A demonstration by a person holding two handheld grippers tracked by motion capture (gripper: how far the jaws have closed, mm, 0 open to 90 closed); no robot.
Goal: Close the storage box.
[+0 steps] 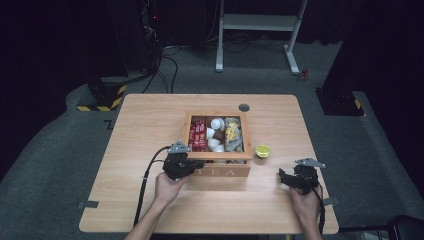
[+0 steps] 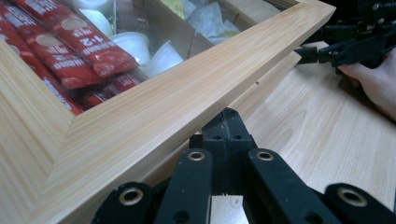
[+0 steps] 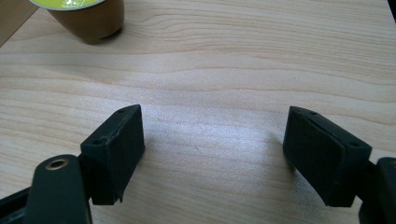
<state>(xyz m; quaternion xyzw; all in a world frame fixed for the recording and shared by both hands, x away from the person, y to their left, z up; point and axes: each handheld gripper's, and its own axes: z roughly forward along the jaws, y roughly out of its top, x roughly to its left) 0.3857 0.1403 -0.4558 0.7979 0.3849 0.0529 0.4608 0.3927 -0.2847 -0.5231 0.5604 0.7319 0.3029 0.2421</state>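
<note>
The wooden box [image 1: 218, 171] at the worktop's [image 1: 150, 200] centre reads "TEA" on its front; red sachets [image 2: 79, 42] inside read "1+2". The left gripper [image 1: 192, 165], fingers closed together, sits at the glass-paned lid's [image 2: 154, 107] front-left corner, under its frame. The right gripper [image 3: 212, 154], fingers wide apart and empty, rests at the box's four o'clock; a green-topped capsule [image 1: 263, 150] sits at its eleven o'clock.

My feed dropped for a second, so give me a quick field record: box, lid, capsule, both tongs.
box: wooden tea box at table centre, holding red sachets and white cups
lid: glass-paned wooden frame
left tongs: shut, under the lid's front rail
right tongs: open, nothing between them
capsule: green-topped, on table right of box
</note>
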